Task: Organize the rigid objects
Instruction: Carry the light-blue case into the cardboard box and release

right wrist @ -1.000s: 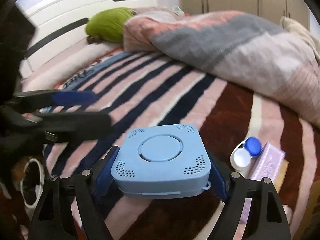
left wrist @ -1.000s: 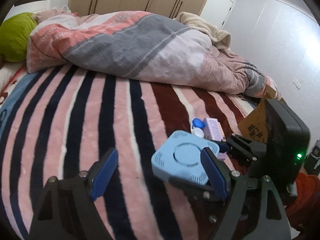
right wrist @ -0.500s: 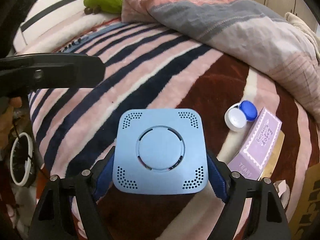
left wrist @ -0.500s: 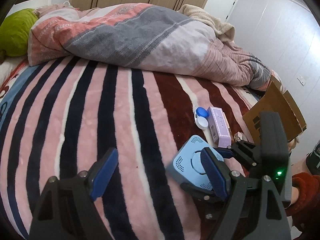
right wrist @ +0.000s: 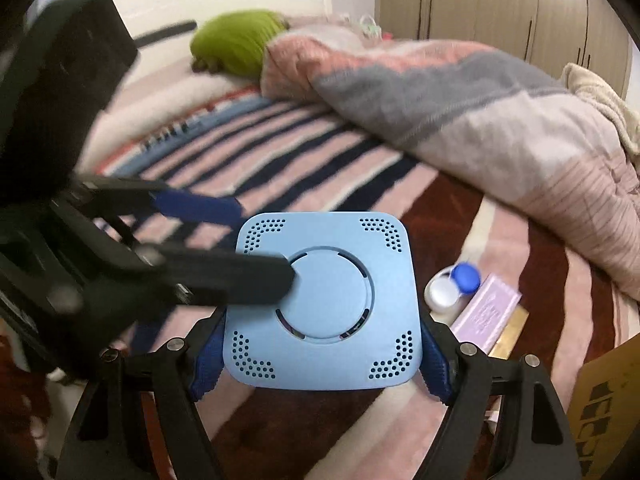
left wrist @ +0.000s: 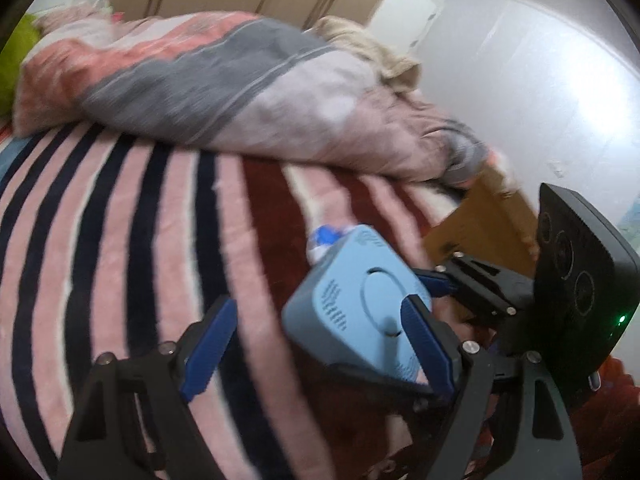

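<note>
My right gripper (right wrist: 320,354) is shut on a light blue square box with vent holes (right wrist: 324,304), held above the striped blanket. The box also shows in the left wrist view (left wrist: 356,304), tilted, with the right gripper (left wrist: 436,280) behind it. My left gripper (left wrist: 316,344) is open; its right finger (left wrist: 424,344) lies over the box's top, and shows in the right wrist view (right wrist: 224,276). A blue-and-white contact lens case (right wrist: 452,286) and a purple box (right wrist: 486,312) lie on the blanket right of the blue box.
A brown cardboard box (left wrist: 488,220) stands at the bed's right edge, also in the right wrist view (right wrist: 608,408). A rumpled pink and grey duvet (right wrist: 460,92) covers the far side. A green pillow (right wrist: 236,42) lies by the headboard. Wardrobes stand behind.
The right gripper has lifted and tilted the blue box up toward the left gripper. The left gripper's finger now overlaps the box's top. Both views are blurred by motion.
</note>
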The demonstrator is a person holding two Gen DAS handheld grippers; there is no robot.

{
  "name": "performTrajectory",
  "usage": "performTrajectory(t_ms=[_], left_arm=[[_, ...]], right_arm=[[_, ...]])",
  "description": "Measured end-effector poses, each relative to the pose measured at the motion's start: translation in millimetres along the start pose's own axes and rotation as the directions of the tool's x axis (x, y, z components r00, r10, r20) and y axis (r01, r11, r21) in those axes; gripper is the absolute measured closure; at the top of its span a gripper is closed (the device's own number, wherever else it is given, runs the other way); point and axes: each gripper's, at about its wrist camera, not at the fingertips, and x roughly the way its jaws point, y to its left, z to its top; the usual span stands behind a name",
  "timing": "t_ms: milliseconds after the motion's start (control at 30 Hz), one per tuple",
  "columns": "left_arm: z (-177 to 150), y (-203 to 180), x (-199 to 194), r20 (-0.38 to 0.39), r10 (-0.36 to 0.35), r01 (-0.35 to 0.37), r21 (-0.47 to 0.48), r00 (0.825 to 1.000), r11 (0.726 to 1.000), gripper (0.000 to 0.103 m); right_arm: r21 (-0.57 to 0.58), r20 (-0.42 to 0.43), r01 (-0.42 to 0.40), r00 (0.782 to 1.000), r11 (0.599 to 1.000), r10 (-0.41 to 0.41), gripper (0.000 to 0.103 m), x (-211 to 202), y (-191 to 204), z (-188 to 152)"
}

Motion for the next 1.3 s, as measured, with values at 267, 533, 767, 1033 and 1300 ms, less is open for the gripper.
performTrajectory(t_ms=[267,533,767,1033,1300], left_arm=[[38,-72,-6,0.057,-0.078,0.07,0.133,0.995,0.989,0.047],[78,-148,25,0.039,-0.16,0.146,0.241,0.986,0.959,0.048],[100,-222,86,-0.051,-0.251,0.254,0.307,0.967,0.917,0.048],[100,-275,150,-0.153,-0.238,0.277,0.342,0.959,0.898,0.048],[101,-279,150,-0.123,-0.2,0.232,0.378,0.972,0.896,0.014]], right_arm=[[0.024,0.093,-0.003,0.996,1.0,0.0,0.026,-66,-26,15],[0.108,0.131,0.069,0.988,0.992,-0.083,0.026,-125,-88,9],[0.209,0.108,0.165,0.976,0.964,-0.191,0.026,-174,-159,-22],[0.306,0.013,0.214,0.973,0.928,-0.229,0.026,-187,-221,-58],[0.313,-0.044,0.275,0.96,0.909,-0.275,0.018,-184,-231,-73]])
